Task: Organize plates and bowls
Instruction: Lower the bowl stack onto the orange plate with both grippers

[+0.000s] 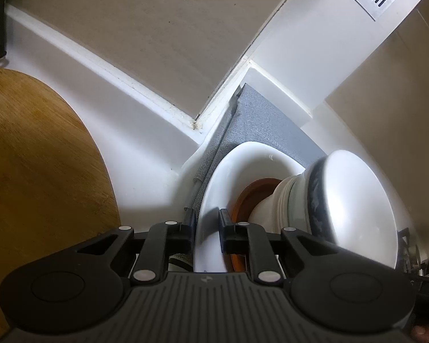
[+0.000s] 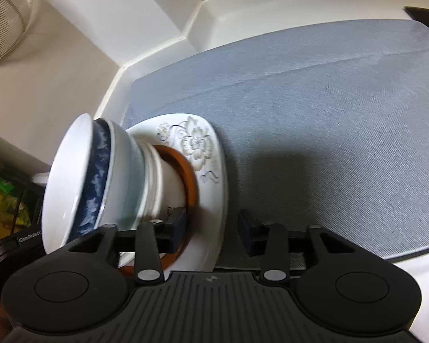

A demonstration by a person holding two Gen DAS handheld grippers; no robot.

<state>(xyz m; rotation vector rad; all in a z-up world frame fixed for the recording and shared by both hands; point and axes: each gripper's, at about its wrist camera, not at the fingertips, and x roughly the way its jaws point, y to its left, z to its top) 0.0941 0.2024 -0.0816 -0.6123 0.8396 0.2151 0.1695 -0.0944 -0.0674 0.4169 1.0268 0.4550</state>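
Observation:
A white plate with a flower pattern [image 2: 197,143] lies on a grey mat [image 2: 314,108]. A brown dish [image 2: 190,180] sits on it, and a stack of nested bowls [image 2: 114,171], white and blue-patterned, stands on the dish. My left gripper [image 1: 205,230] straddles the rim of the white plate [image 1: 243,160] and grips it; the bowl stack [image 1: 343,194] is just to its right. My right gripper [image 2: 211,228] is open, with the plate's rim between its fingers and no contact on the right finger.
A round wooden board [image 1: 37,157] lies left of the mat on the white counter [image 1: 134,154]. White walls and a corner ledge [image 2: 163,28] stand behind. A wire basket [image 2: 5,20] hangs at upper left. Colourful packets [image 2: 3,200] sit at far left.

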